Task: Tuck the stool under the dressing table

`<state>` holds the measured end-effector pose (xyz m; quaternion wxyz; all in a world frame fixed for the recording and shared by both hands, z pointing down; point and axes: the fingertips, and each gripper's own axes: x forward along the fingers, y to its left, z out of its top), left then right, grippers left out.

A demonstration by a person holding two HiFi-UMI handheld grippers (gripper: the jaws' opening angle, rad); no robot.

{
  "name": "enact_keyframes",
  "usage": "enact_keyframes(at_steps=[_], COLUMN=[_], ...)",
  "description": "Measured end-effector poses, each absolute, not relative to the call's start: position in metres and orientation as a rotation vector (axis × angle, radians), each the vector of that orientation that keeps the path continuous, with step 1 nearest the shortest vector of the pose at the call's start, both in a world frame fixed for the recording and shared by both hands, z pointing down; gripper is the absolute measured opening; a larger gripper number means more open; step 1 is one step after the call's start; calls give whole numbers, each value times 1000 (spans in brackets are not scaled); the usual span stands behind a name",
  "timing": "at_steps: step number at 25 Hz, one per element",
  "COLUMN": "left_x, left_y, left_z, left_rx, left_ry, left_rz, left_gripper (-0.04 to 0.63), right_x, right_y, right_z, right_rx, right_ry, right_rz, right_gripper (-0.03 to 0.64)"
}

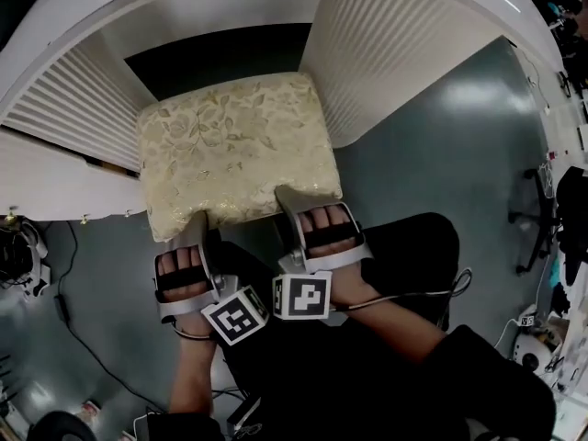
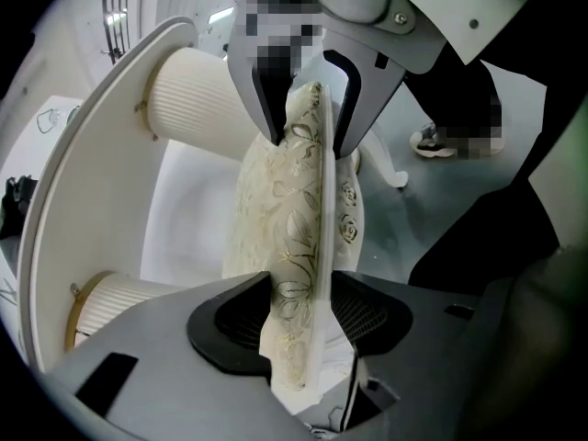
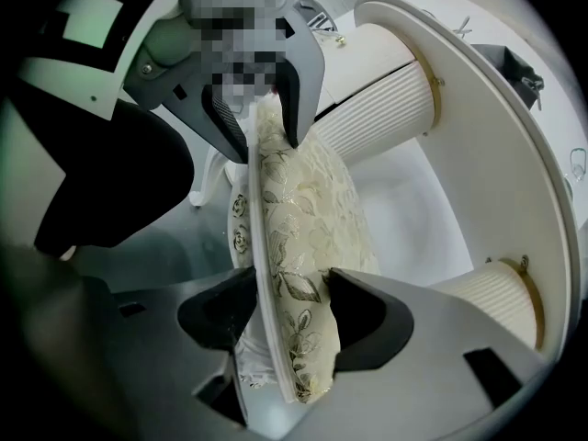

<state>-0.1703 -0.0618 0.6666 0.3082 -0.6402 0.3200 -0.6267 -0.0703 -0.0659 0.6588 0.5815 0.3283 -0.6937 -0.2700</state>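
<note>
The stool (image 1: 230, 150) has a cream cushion with a gold flower pattern. Its far half sits in the gap between the two ribbed pedestals of the white dressing table (image 1: 83, 35). My left gripper (image 1: 198, 222) is shut on the cushion's near edge at the left, and my right gripper (image 1: 292, 200) is shut on the same edge at the right. In the left gripper view the cushion (image 2: 292, 209) and its white seat board stand edge-on between my left gripper (image 2: 299, 312) pads. The right gripper view shows the cushion (image 3: 308, 209) pinched in my right gripper (image 3: 290, 312) likewise.
Ribbed pedestals (image 1: 69, 108) (image 1: 386, 58) flank the stool closely on both sides. Behind the cushion the recess (image 1: 216, 55) is dark. The person's dark-trousered legs (image 1: 404, 246) stand just behind the grippers on the grey floor. Cables (image 1: 64, 306) and gear lie at the left, and a chair base (image 1: 533, 228) stands at the right.
</note>
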Motion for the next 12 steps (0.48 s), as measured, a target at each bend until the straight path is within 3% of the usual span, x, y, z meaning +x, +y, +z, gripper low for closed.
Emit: enact_keyframes(at_steps=[12], left_x=[-166], left_y=[-67], left_z=[667], left_rx=[-1695], left_ry=[854], left_rz=[-1615], left_gripper=[213], right_x=[-69], right_y=[-69], right_z=[663], right_rx=[835], right_ry=[-1611], right_rz=[-644], right_gripper=[229])
